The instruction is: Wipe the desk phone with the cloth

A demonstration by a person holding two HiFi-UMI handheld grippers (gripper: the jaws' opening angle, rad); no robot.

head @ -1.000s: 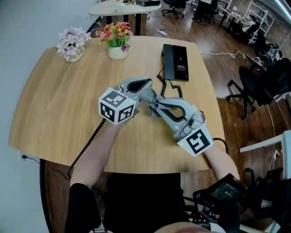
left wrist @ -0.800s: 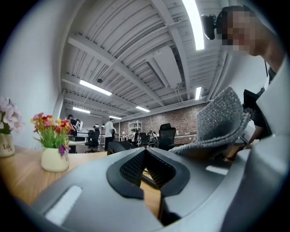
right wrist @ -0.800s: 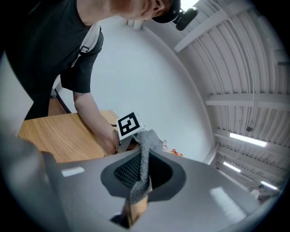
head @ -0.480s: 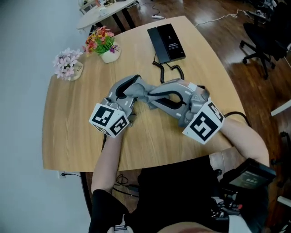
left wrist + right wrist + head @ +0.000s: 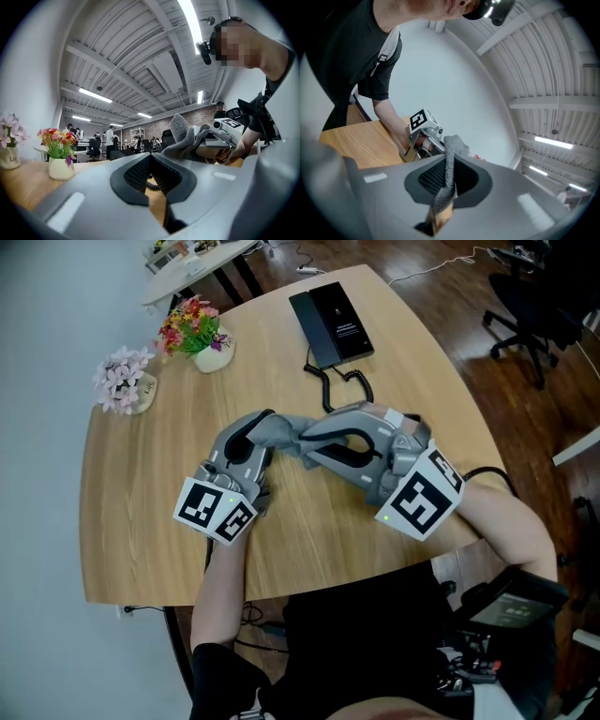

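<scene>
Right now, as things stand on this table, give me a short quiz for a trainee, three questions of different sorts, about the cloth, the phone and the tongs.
1. True or false: the cloth is lying on the desk phone.
2. Which tongs grip the cloth? A: left tongs. B: right tongs. C: both.
3. Fill in: besides the red bouquet, the table holds ___ other bouquet(s).

Key: 1 false, it hangs from tongs well short of the phone. 2 B. 3 one, the pink bouquet.
</scene>
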